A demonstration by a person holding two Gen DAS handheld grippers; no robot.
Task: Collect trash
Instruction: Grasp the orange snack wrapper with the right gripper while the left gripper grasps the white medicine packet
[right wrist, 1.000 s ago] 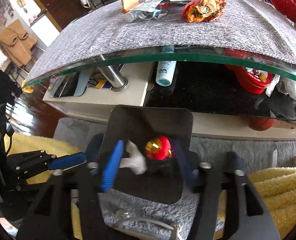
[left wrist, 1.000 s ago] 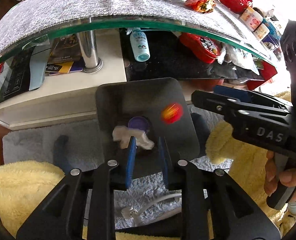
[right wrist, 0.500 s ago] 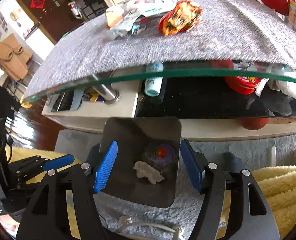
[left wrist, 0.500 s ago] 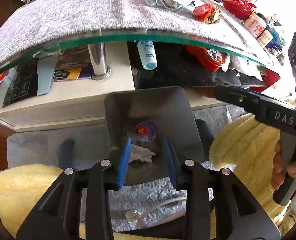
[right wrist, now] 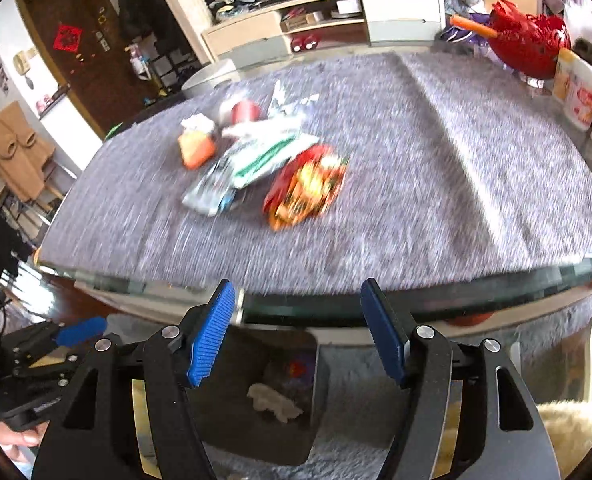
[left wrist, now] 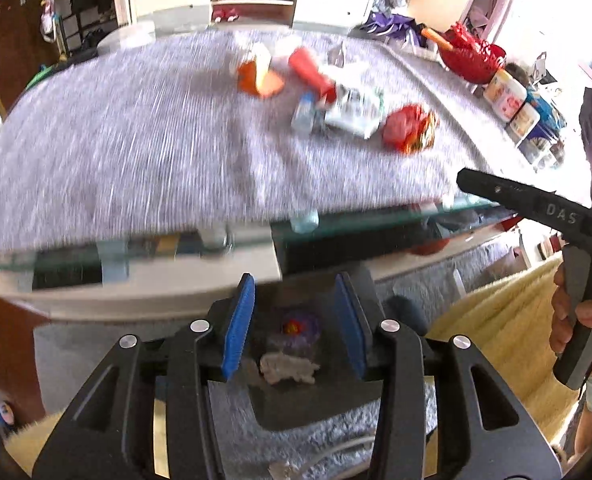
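Grey-matted glass table (right wrist: 436,184) seen above dark bin (right wrist: 232,432) on floor rug. Bin holds white crumpled tissue (right wrist: 274,400), purple cup (left wrist: 300,326) with red-yellow scrap inside. Left gripper (left wrist: 294,320) held over bin, jaws opening, nothing between pads. Right gripper (right wrist: 296,332) spread wide, empty, at table edge. Uncollected trash clustered on mat: red-orange wrapper (right wrist: 306,186), white-green packet (right wrist: 268,152), orange piece (right wrist: 196,148), blue-grey wrapper (right wrist: 212,190). Red bowl (right wrist: 530,46) noted at far right.

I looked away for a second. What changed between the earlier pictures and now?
Both grippers, left and right, let go of their trash into the black bin and rose toward the table; the left jaws are opening, empty. The wrappers on the table stayed put.
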